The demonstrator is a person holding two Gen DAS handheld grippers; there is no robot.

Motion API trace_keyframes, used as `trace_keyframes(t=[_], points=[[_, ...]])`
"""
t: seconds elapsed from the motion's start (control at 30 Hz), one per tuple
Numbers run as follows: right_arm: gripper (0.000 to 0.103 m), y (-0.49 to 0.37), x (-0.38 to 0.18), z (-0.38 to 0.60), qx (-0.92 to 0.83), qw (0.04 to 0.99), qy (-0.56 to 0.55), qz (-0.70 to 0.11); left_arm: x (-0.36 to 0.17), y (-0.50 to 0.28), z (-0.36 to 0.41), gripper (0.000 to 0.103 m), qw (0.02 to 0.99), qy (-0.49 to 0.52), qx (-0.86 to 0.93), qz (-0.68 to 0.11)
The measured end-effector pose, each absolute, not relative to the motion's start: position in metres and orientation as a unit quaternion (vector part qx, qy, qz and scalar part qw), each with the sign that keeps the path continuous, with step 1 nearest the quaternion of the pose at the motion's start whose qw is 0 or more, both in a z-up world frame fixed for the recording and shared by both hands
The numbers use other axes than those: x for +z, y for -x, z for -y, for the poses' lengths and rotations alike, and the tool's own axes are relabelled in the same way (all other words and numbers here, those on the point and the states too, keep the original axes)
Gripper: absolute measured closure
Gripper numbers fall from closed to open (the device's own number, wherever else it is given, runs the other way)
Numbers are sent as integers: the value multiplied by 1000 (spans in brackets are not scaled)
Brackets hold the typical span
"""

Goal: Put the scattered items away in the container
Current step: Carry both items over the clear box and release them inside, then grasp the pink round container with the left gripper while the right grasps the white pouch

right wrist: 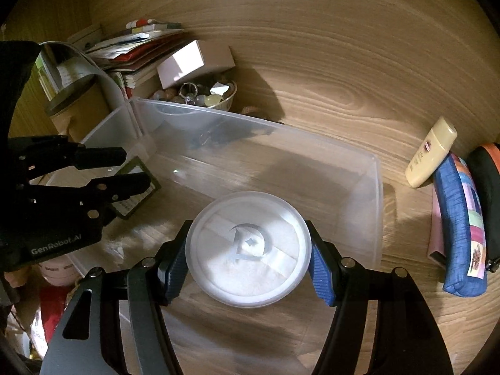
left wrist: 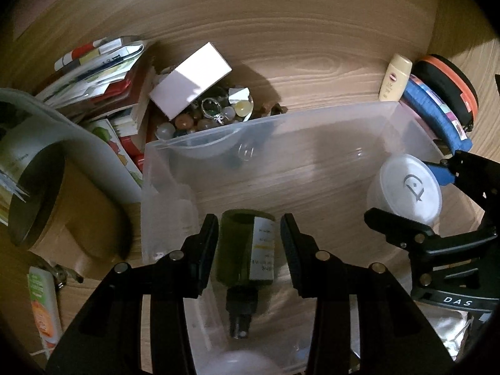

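While my right gripper (right wrist: 248, 259) clamps the round white jar (right wrist: 248, 247) by its sides, blue pads against the lid rim, I hold it over the inside of the clear plastic container (right wrist: 373, 187), near the wall on that gripper's right. My left gripper (left wrist: 248, 250) stands with its jaws apart, gripping nothing; the green spray bottle (left wrist: 248, 250) lies on its side on the container floor directly beneath the gap between the fingers, nozzle toward the camera. I judge the bottle already placed and the jar mid-delivery: the step in hand is setting the jar down. Next move, as I read it: lower the right gripper until the jar's base meets the floor, spread the jaws, lift straight out, keeping clear of the container wall. Left wrist view gives me the whole bottle and, left of that gripper, a brown cylindrical tin (left wrist: 62, 206) and a tube (left wrist: 43, 306) outside the container; the right wrist view shows only a corner of the bottle behind the other gripper. Right view alone shows the pad contact on the jar. Ahead and to the right of the right gripper, on the tabletop (right wrist: 328, 72), a cream bottle (right wrist: 431, 153) and a blue pouch (right wrist: 462, 228) still wait outside.
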State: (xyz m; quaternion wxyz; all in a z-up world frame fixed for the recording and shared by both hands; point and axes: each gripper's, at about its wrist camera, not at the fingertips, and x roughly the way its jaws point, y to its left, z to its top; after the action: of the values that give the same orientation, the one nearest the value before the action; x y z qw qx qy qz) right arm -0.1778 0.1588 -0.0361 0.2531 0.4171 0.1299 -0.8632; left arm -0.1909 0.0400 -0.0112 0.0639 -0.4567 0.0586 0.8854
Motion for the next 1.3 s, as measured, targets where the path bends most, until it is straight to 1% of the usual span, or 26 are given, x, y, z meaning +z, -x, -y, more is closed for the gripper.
trace_keyframes(t=[0.13,0.17,0.2,0.27,0.47,0.53,0.6,0.73,0.87,1.17,1.3], points=[[39,178,-36,-159,-869,244,-408,-139,-9,189,-39,62,75,457,885,-46],[36,176,-35,-158,-872,239,-402,-144,-8,188,-40,57,78,456,885,-45],[31,174,-33,-157,-876,234,-394,-151,-7,187,-40,48,81,455,886,-44],[27,170,-30,-155,-880,237,-381,-155,-2,183,-39,41,80,444,891,-45],[26,161,-16,-154,-888,247,-357,-152,17,168,-35,40,79,423,902,-40],[24,157,-8,-156,-894,244,-345,-150,26,159,-31,37,73,412,907,-38],[22,151,1,-160,-900,238,-333,-146,35,151,-25,29,69,402,913,-31],[21,132,20,-170,-911,234,-308,-139,49,137,-16,27,66,387,920,-23],[17,113,32,-183,-919,231,-291,-128,56,119,-4,18,60,380,923,-12],[16,82,42,-218,-929,222,-281,-95,38,86,11,18,60,410,910,-1],[15,69,37,-220,-930,214,-282,-100,25,77,9,17,62,431,900,-8]])
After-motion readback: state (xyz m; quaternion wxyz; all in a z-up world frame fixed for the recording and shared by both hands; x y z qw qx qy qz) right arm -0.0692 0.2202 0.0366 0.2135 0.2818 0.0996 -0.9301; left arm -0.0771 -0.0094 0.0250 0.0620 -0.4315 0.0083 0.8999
